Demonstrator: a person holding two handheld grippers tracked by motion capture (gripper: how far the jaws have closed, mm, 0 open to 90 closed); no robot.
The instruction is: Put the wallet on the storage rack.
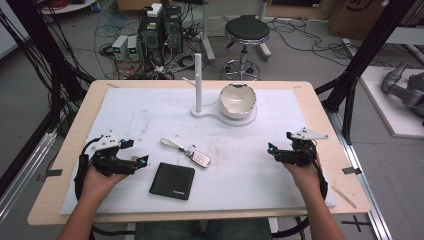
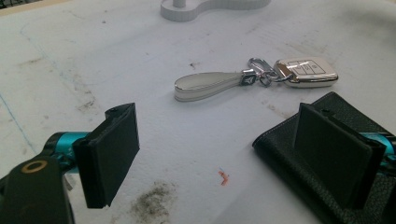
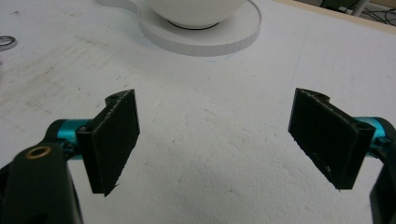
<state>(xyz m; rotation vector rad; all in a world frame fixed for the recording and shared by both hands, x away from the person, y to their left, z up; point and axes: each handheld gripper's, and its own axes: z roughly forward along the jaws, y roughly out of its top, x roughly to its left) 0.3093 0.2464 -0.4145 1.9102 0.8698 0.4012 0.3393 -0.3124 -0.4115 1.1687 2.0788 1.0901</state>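
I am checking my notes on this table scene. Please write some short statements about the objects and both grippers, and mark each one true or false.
1. The wallet lies closed on the white mat. True.
2. The key fob rests inside the bowl. False: it lies on the mat, beside the wallet.
3. The left gripper has its jaws apart, holding nothing. True.
4. The right gripper is clamped on the bowl. False: its jaws are open over bare mat, short of the bowl.
5. The bowl sits on the white stand that carries an upright post. True.
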